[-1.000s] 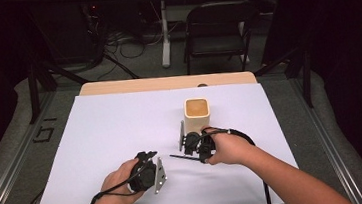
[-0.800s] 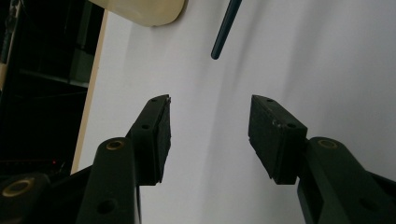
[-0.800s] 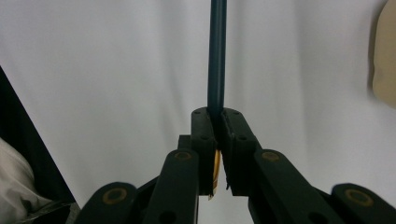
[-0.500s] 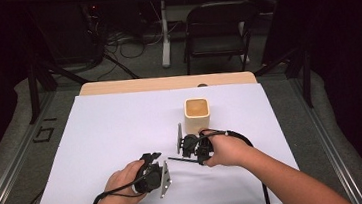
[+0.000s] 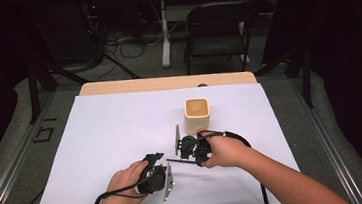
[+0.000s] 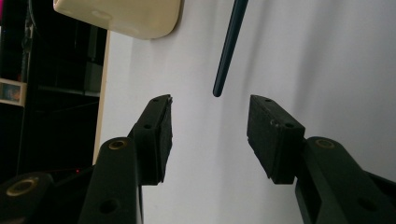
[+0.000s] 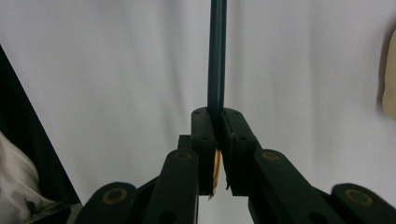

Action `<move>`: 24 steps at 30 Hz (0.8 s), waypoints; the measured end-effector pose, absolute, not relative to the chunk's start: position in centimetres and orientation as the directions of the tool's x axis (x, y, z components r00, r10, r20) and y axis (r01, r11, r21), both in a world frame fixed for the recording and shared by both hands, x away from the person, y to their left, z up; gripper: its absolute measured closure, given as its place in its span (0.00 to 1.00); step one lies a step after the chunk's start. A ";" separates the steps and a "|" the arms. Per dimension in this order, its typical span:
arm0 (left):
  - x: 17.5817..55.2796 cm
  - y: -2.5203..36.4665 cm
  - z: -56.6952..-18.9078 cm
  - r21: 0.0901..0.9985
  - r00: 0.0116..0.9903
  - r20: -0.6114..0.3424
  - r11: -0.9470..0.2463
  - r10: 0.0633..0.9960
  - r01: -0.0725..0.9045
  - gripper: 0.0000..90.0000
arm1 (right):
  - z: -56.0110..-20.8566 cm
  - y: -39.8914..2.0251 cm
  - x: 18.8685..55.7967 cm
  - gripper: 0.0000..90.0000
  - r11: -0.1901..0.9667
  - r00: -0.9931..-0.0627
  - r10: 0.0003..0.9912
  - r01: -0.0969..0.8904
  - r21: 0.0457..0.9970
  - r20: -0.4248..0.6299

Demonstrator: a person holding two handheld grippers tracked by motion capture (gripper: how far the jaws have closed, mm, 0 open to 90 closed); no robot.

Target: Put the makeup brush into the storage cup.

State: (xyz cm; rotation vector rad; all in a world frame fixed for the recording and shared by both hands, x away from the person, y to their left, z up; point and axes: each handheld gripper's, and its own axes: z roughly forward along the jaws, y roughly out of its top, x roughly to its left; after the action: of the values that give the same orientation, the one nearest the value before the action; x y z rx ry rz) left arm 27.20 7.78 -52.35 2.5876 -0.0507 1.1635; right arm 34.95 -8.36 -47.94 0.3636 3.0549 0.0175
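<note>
Right gripper view: right tongs (image 7: pixel 217 123) clamped on dark stick (image 7: pixel 217 56); left tongs (image 6: pixel 210 128) half open, stick tip just ahead

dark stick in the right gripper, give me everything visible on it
The stick is thin, straight and dark teal-black, smooth like a pen or pencil shaft. The right gripper is clamped on one end, where a yellowish bit shows between the pads. From there it runs out over the white table cover toward the left gripper, its free tip just ahead of those open jaws, untouched by them.

A white-covered table (image 5: pixel 103 154) bears a cream cup (image 5: pixel 197 114).
</note>
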 end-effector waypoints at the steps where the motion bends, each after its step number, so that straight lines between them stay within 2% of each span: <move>1: 27.2 7.7 -52.4 0.260 0.670 0.736 -0.953 0.093 -0.154 0.56 | -47.9 -8.3 34.9 0.94 0.972 -0.970 0.234 0.234 0.019 -0.063; 8: 27.0 7.4 -52.6 0.266 0.664 0.742 -0.950 0.094 -0.163 0.56 | -47.9 -8.3 34.9 0.94 0.973 -0.971 0.233 0.232 0.018 -0.063; 24: 26.7 6.5 -53.1 0.197 0.639 0.769 -0.960 0.024 -0.202 0.60 | -48.1 -7.6 34.6 0.94 0.976 -0.974 0.218 0.217 0.011 -0.060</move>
State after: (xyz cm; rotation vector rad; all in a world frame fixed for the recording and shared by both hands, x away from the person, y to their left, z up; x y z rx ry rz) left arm 26.71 6.55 -53.15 2.5965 -0.1441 1.2241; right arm 34.59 -7.62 -48.12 0.3372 3.0620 0.0064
